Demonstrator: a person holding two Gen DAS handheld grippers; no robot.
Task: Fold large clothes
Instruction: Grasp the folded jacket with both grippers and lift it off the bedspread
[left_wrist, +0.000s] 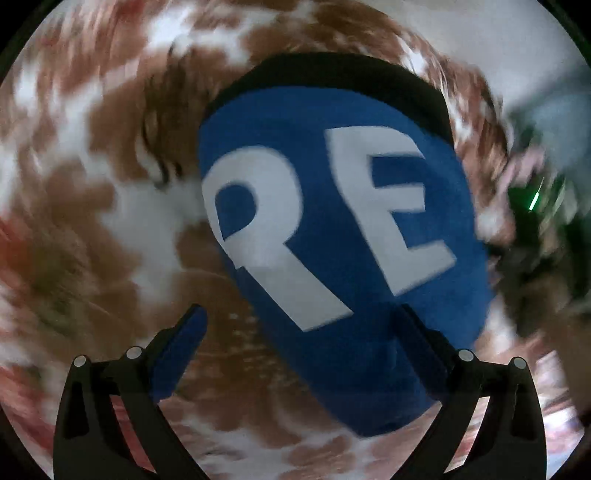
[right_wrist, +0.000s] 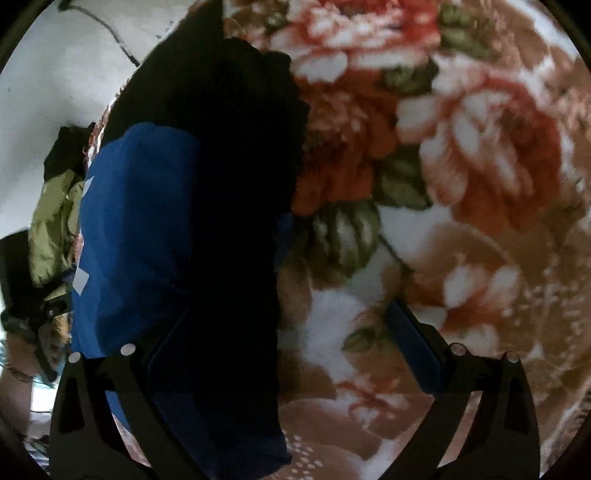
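Left wrist view: a blue garment (left_wrist: 332, 221) with large white letters "RE" and a black band along its far edge lies on a floral blanket (left_wrist: 92, 184) of brown, white and red, apparently spread as the folding surface; whether a bed or a bench lies beneath cannot be told. The left gripper (left_wrist: 303, 332) looks down at the cloth, its fingers (left_wrist: 181, 350) spread wide and holding nothing; the near edge of the garment reaches between them, the right-hand finger lying over the blue fabric. The surroundings are smeared with motion blur, so the pose reads as a gripper in transit over the garment rather than settled. Right wrist view: the same garment shows as a blue panel with a broad black part beside it, filling the left half of the frame, the blanket's flowers clear on the right. The right gripper (right_wrist: 288, 339) also looks down, fingers (right_wrist: 417, 347) apart and empty; one finger is over the dark cloth, the other over bare blanket, so it straddles the garment's side edge, a placement suited to taking that edge for a fold. An olive-green item (right_wrist: 51, 221) sits at the far left, apart from the work.
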